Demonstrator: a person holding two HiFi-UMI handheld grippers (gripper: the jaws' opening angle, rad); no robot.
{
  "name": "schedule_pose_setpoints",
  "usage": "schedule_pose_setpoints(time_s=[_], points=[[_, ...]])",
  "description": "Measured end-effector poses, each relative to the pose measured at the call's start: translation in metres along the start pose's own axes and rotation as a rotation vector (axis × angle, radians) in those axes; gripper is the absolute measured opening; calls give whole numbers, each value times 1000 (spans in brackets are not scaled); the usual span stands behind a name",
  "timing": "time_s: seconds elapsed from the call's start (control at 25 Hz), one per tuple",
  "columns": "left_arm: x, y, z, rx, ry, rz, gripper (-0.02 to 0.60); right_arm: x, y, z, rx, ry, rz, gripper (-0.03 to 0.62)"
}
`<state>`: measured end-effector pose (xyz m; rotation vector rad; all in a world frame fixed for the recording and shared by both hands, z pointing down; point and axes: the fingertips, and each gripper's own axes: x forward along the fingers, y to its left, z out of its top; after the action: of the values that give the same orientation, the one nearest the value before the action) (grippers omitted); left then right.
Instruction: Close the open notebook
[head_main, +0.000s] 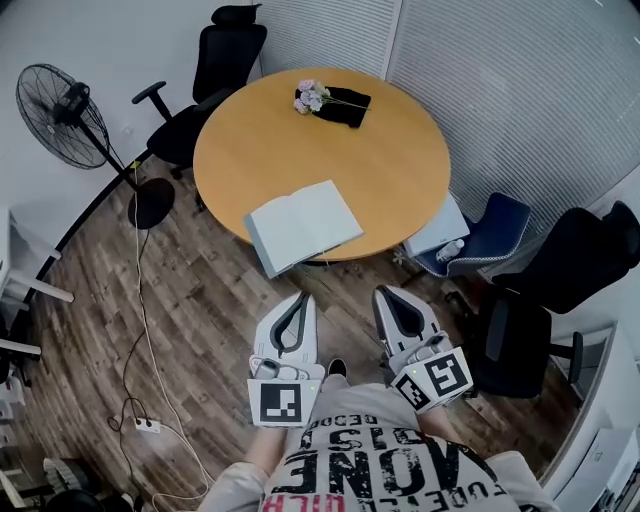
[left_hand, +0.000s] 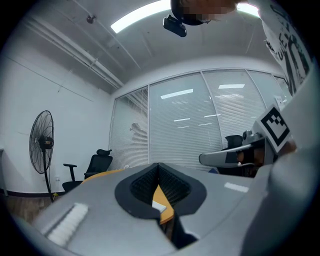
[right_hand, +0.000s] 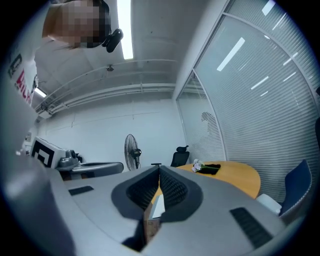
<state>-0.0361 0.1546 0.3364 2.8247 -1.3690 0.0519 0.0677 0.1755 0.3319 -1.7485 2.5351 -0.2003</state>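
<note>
I note notebook (head_main: 303, 225) open at near edge of desk (head_main: 400, 150), frame centre, spread running left-right. Left claw (head_main: 299, 300) clenched, empty, directly below it. Right claw (head_main: 386, 293) likewise clenched, lower right. Neither touching. I judge left nearer.

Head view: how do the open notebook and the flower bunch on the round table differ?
The notebook lies at the table's near edge, while the flower bunch lies at its far edge. The notebook is a wide, flat, pale rectangle, spread open. The flower bunch is a much smaller pinkish-white cluster lying against a black item. Both rest on the round wooden table.
</note>
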Motion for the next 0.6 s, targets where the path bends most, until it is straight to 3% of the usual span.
schedule_pose_setpoints(time_s=[0.6], points=[[55,-4,-5,-51,23,56,12,20,-56,-8,36,26,27,12]])
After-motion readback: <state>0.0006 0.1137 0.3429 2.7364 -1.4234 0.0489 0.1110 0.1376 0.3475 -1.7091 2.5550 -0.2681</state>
